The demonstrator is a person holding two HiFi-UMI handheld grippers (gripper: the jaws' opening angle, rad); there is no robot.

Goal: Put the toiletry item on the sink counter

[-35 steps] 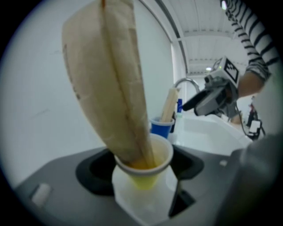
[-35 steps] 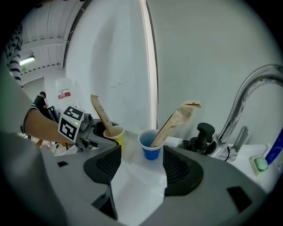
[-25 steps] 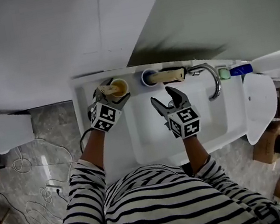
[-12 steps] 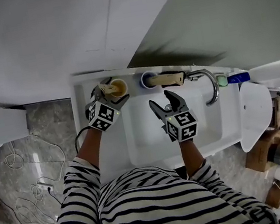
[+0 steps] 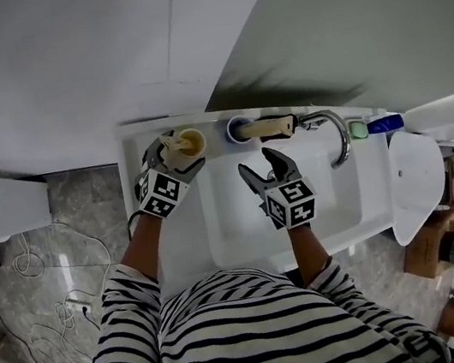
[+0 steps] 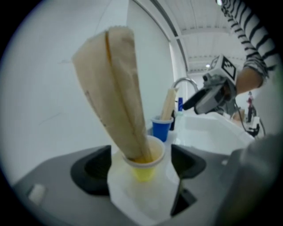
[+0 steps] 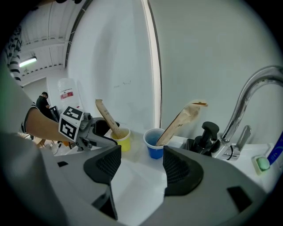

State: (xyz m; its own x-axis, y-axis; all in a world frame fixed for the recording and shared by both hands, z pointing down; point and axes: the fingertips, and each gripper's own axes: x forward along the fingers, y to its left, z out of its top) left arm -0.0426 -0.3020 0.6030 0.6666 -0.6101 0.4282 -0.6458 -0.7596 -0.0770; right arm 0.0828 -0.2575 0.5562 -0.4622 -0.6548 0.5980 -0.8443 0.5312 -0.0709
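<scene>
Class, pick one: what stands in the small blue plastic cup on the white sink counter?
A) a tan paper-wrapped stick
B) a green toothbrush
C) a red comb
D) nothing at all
A: the right gripper view shows a tan paper-wrapped stick leaning out of the small blue plastic cup.

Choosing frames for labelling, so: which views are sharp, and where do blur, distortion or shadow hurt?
Head view: sharp, walls bowed by the lens, a dark shadow behind the white sink counter. Left gripper view: the near yellow plastic cup and its tan paper packet are soft. Right gripper view: crisper; curved chrome tap looks stretched.
</scene>
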